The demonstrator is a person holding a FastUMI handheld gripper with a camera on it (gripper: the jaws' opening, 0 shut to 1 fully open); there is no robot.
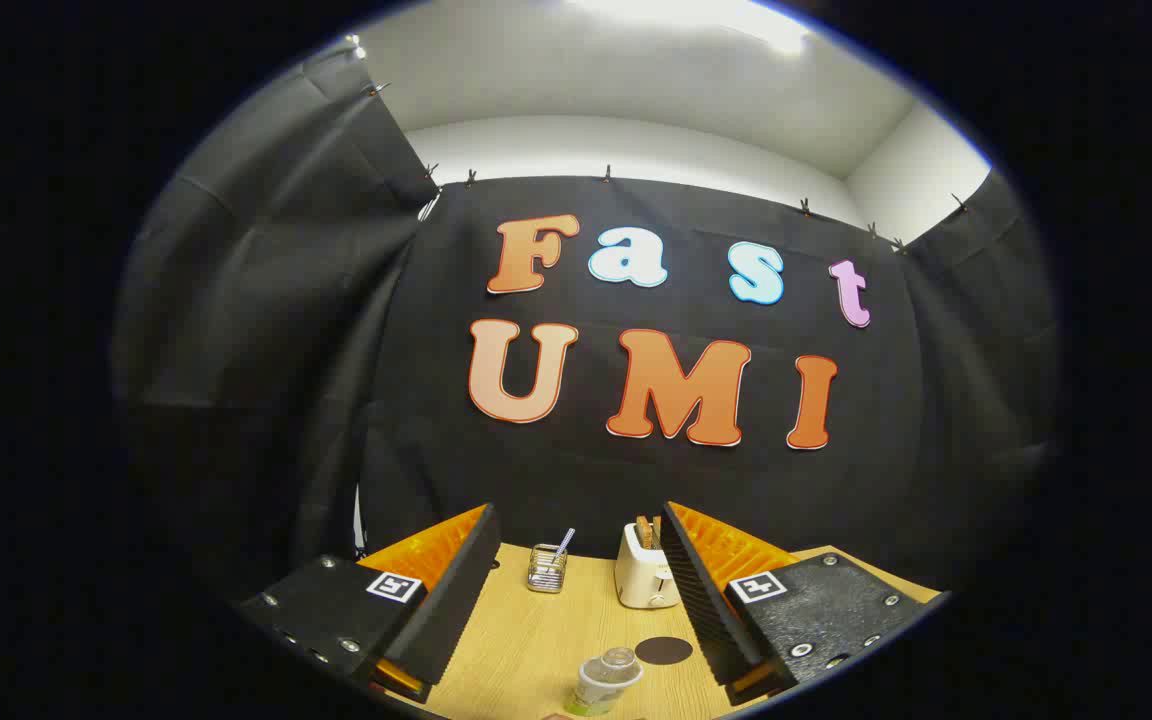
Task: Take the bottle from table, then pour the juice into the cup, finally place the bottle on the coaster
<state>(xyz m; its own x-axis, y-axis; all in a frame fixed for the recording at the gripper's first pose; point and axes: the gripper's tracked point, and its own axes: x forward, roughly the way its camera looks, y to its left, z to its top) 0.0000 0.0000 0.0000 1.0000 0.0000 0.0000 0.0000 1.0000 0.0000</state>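
My gripper [576, 560] is open and raised above the wooden table [526, 640], with nothing between its fingers. Below and between the fingers stands a clear plastic cup [608, 680] with a greenish base. Just to its right and a little farther off, a dark round coaster [663, 650] lies flat on the table, close to the right finger [701, 600]. I cannot make out the bottle.
A white toaster [644, 580] with toast in its slot stands at the back of the table beside the right finger. A small clear holder [546, 568] with a straw sits left of it. Black cloth walls close off the back and sides.
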